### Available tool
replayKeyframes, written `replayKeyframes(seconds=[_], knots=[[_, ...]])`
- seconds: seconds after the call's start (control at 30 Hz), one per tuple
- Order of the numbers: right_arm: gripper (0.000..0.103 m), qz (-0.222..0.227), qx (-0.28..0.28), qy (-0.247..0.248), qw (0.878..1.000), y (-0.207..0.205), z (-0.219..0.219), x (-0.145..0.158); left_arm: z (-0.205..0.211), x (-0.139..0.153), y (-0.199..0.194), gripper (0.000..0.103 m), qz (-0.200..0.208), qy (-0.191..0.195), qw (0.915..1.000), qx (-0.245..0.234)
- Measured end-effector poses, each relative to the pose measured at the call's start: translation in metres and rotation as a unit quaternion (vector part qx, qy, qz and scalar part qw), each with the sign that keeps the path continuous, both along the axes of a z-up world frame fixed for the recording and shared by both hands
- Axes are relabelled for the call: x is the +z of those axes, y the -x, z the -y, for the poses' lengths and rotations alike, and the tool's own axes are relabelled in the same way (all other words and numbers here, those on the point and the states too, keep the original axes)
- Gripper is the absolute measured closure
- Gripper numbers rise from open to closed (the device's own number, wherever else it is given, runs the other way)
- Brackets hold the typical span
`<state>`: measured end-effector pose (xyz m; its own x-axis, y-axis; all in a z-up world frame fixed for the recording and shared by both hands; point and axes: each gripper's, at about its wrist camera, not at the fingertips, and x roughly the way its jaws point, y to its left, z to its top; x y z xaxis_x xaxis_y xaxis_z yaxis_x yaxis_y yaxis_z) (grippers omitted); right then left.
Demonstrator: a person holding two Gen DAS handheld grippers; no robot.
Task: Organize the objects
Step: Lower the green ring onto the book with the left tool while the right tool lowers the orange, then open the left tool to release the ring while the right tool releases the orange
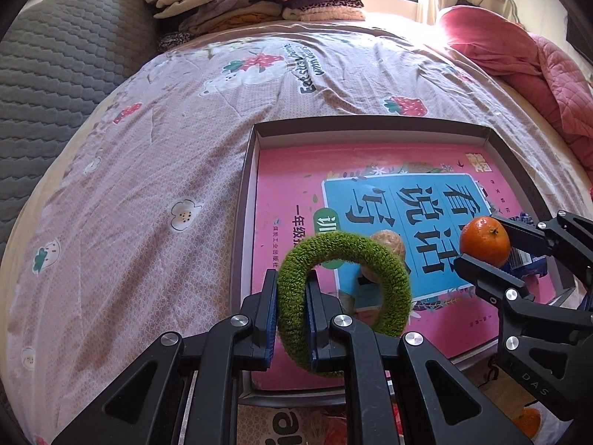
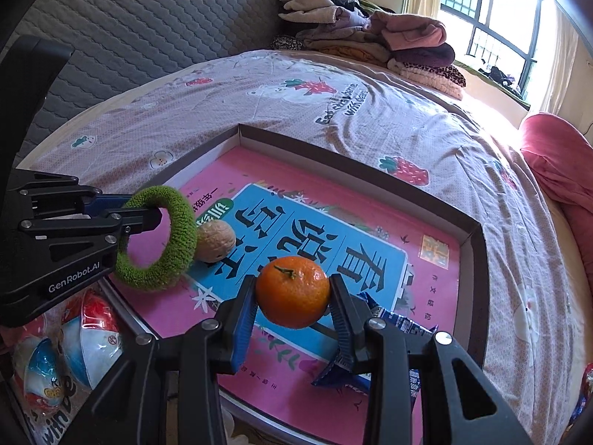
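On the bed: a shallow brown cardboard box tray [image 2: 478, 259] lies on a pink bedsheet printed with strawberries [image 1: 155, 155], and both grippers hang above it.

Tray contents: a pink children's workbook with a blue title panel [image 2: 333, 237] lies flat and covers almost the whole bottom; a beige walnut [image 2: 215, 241] rests on the book near its left part; a blue snack wrapper [image 2: 400, 324] lies on the book, partly hidden behind the right gripper.

Left gripper [image 1: 292, 307]: its jaws are pressed nearly together and pinch one side of a fuzzy green ring-shaped hair tie [image 1: 344, 296] — the rest of the ring hangs free in the air above the left edge of the tray.

Right gripper [image 2: 292, 296]: its jaws stand half apart and squeeze a small orange tangerine with a green stem [image 2: 292, 291] between the pads, above the book; the fruit does not touch the book.

Beside the tray: two red, white and blue foil-wrapped eggs [image 2: 89, 333] lie on the sheet near the tray's near-left corner.

Far end of the bed: a pile of folded clothes [image 2: 370, 37], a grey quilted headboard [image 2: 129, 26] and a rumpled red blanket [image 1: 519, 59] — all well apart from the tray.
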<state>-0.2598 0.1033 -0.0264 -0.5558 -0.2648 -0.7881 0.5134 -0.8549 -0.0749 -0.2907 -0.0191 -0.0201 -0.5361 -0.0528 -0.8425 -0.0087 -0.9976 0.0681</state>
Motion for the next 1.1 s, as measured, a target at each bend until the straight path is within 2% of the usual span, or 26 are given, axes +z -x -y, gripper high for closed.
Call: replayKeyframes(seconds=[0.33,0.7,0.93,1.1], knots=[[0.064,0.021,-0.001,-0.018,1.000,0.001,0.003,-0.012,0.000,-0.011,0.005,0.088,0.028,0.002,0.9996,0.000],[0.064,0.029,-0.007,-0.013,0.999,0.002,0.003,-0.013,0.002,-0.015,0.007,0.087,0.043,-0.002,0.9991,0.001],[0.064,0.038,-0.012,-0.008,0.999,0.004,0.002,-0.013,0.004,-0.015,0.006,0.078,0.050,-0.007,0.9987,0.004],[0.064,0.042,-0.015,-0.006,0.999,0.004,0.001,-0.012,0.005,-0.013,0.006,0.075,0.055,-0.009,0.9985,0.004]])
